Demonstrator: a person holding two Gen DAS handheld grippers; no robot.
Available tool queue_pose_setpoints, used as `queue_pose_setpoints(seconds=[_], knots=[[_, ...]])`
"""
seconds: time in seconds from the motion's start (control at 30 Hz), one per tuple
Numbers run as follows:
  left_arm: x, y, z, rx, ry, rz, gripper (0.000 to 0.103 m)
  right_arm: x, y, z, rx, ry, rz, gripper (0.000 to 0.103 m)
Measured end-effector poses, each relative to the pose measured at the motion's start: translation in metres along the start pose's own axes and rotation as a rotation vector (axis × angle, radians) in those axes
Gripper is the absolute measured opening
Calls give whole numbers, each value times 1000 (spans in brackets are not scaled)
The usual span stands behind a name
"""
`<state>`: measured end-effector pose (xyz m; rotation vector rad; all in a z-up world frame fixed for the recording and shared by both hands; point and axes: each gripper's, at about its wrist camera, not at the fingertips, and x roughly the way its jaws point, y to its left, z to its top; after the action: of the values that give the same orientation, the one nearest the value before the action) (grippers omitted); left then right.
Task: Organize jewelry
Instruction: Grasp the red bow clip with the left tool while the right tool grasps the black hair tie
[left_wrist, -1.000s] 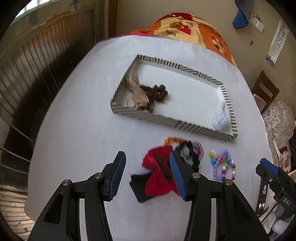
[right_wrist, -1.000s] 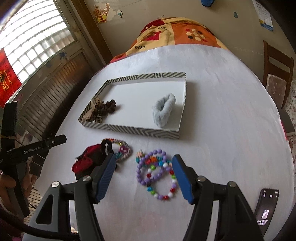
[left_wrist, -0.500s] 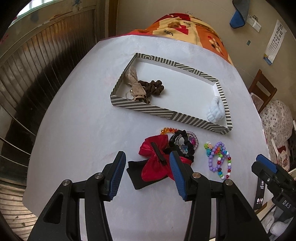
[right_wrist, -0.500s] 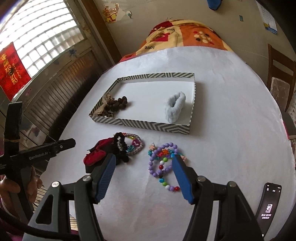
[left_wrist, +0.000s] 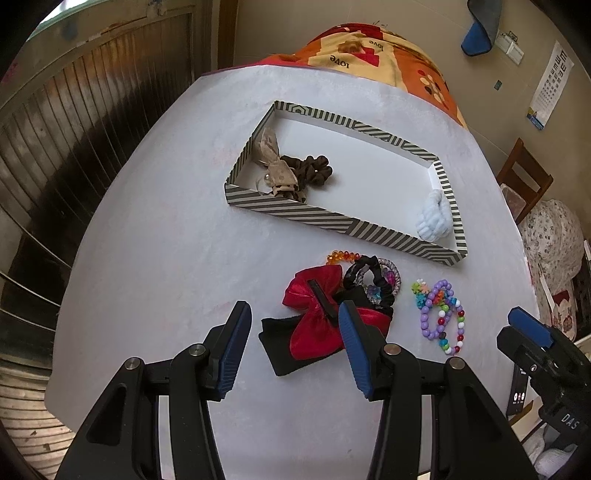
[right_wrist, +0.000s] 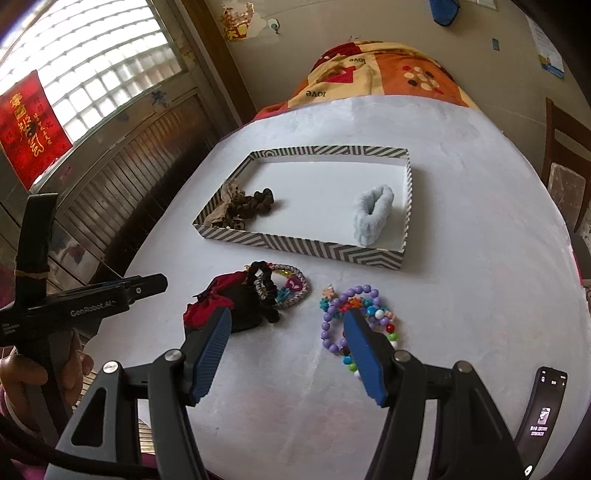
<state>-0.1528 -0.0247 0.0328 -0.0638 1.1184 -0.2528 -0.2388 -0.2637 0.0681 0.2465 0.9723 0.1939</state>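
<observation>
Currently both grippers, left (left_wrist: 291, 345) and right (right_wrist: 286, 350), hover with fingers spread and empty over the red bow (left_wrist: 314, 317) and bead bracelets (right_wrist: 354, 321) mid-frame below the striped tray (right_wrist: 303, 249); tangled pile risks dragging neighbours.

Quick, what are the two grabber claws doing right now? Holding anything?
Left gripper: open, holding nothing, over the red bow.
Right gripper: open, holding nothing, near the bead bracelets.

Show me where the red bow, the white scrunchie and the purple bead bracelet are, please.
red bow (left_wrist: 314, 325): left wrist view, on its lower loop.
white scrunchie (right_wrist: 373, 214): right wrist view, on its fluffy side.
purple bead bracelet (right_wrist: 328, 325): right wrist view, on its left beads.
</observation>
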Motion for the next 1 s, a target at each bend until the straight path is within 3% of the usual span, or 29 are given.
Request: queue_pose_setpoints(seconds=[0.37,1.0], knots=[[9,23,8,-116,58,-68,27,9,3,-2,-6,21,8,67],[29,2,7,-69,108,-84,27,10,-9,-4,23,30,0,67]])
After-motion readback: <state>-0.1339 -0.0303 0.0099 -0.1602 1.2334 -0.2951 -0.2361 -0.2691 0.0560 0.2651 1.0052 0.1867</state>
